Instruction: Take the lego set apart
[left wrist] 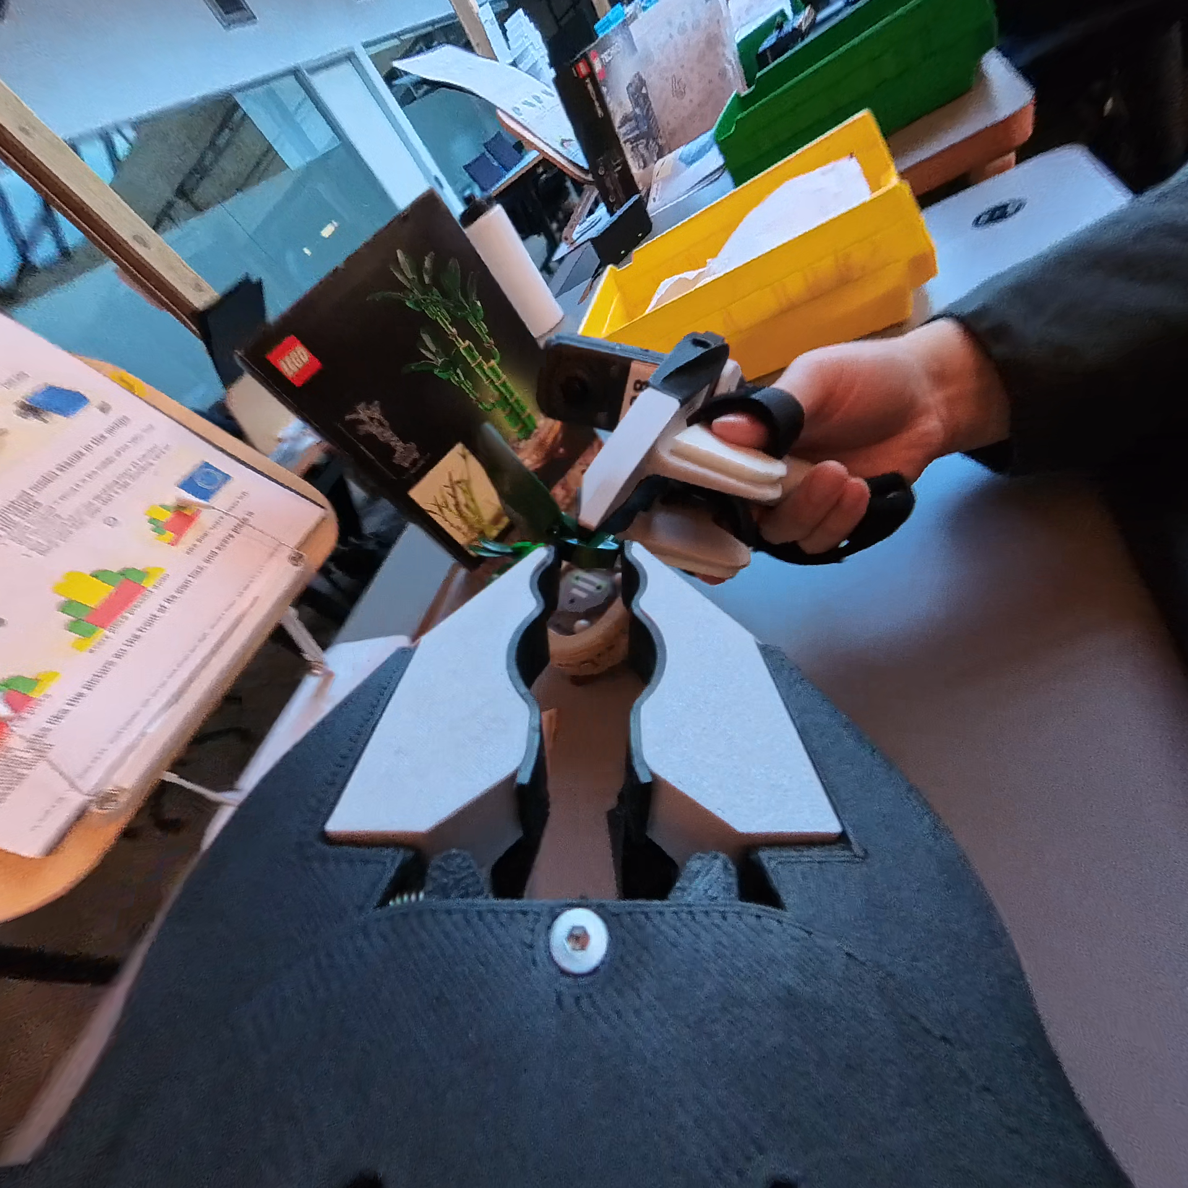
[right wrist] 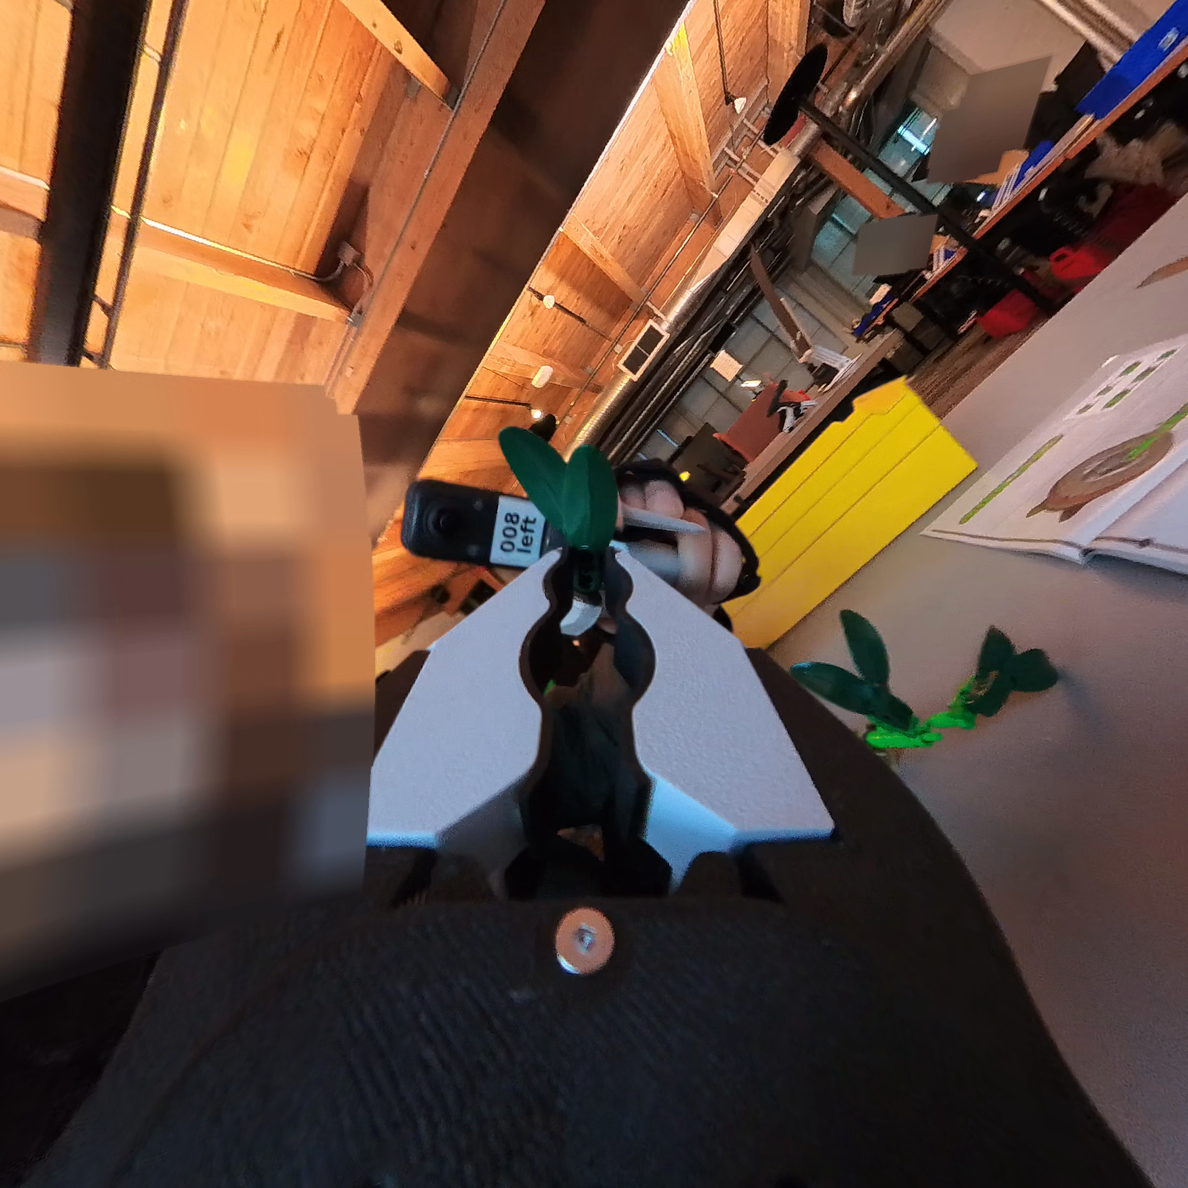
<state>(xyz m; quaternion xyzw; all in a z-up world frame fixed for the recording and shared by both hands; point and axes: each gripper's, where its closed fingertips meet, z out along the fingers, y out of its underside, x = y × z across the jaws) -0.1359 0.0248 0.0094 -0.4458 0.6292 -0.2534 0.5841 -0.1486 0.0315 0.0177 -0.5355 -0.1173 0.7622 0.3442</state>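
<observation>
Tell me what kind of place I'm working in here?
Probably a workshop or lab space, not a home: an exposed timber ceiling with ducts, stacked yellow parts bins, storage shelving along the far wall, and a building-set box on a grey worktable.

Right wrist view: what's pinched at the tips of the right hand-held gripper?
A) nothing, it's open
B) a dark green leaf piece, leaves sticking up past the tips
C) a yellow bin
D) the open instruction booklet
B: the right hand-held gripper is shut on the dark green leaf piece, whose two leaves stand above the fingertips; other leaf pieces lie loose on the table.
</observation>
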